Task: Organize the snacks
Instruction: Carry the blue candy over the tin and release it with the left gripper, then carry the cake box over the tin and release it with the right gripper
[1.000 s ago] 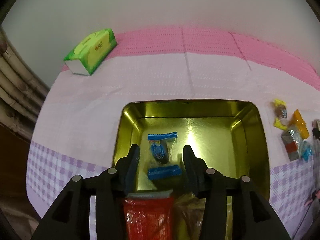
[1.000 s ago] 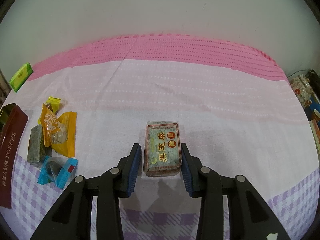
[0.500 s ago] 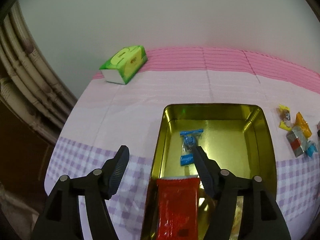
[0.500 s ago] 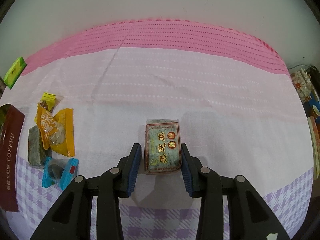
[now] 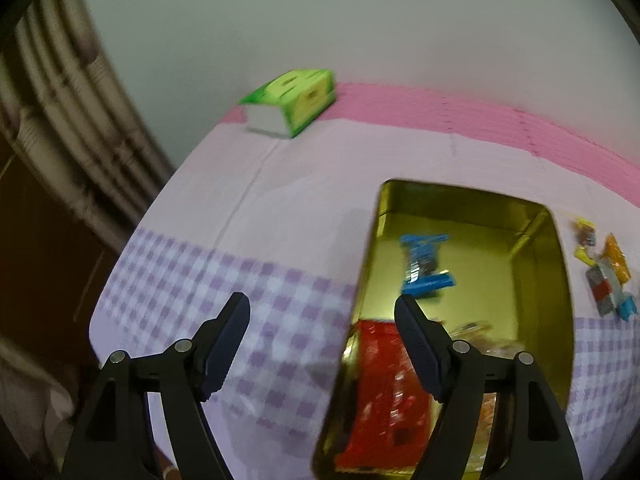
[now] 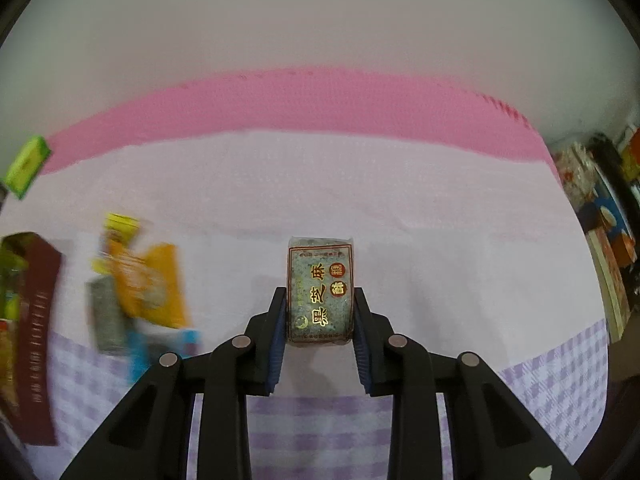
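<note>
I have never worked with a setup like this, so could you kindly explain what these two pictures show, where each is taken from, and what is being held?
There is no robot here: a person holds a two-finger gripper in each hand, and each carries a wide-angle camera looking out along its fingers. That is why black fingers fill the bottom of each picture.

The left camera shows the left gripper, open and holding nothing; its jaws have just been opening. Below it sits a gold tin on a pink and purple checked tablecloth. Inside the tin lie a blue-wrapped sweet and a red packet. A green tissue box lies farther back.

The right camera shows the right gripper shut on a speckled snack packet with gold lettering, its jaws having just been closing. To the left, blurred, are more loose snacks, not yet put away.
</note>
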{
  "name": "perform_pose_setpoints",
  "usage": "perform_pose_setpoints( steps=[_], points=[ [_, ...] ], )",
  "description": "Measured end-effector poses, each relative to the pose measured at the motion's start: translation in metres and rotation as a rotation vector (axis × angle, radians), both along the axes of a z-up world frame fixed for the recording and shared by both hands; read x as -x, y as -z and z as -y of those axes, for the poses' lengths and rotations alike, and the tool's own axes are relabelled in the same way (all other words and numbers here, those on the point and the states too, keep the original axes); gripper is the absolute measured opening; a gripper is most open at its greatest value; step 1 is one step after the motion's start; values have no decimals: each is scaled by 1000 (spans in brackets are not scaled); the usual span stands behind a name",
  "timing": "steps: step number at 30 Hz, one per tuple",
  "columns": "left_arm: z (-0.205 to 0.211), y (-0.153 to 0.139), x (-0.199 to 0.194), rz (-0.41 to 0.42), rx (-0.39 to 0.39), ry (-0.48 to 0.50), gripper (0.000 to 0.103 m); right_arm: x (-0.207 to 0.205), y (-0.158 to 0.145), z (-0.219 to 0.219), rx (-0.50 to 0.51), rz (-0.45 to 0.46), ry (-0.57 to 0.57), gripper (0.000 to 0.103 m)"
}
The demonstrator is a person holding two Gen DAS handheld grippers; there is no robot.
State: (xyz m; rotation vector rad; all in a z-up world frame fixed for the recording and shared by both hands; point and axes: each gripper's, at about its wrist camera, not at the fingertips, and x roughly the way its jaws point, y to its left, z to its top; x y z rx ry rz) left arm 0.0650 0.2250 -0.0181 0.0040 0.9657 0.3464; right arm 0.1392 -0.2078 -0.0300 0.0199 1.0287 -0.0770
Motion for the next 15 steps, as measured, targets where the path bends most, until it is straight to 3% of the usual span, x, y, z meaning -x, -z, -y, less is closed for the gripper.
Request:
perform_pose_setpoints(
  steps=[7, 15],
  points=[
    [-30, -3, 20, 26, 61, -107, 75, 5, -37, -89, -98, 63, -188, 27],
    [-60, 3, 26, 11, 89, -203, 75, 13, -34, -196, -137, 33, -410, 27]
  ],
)
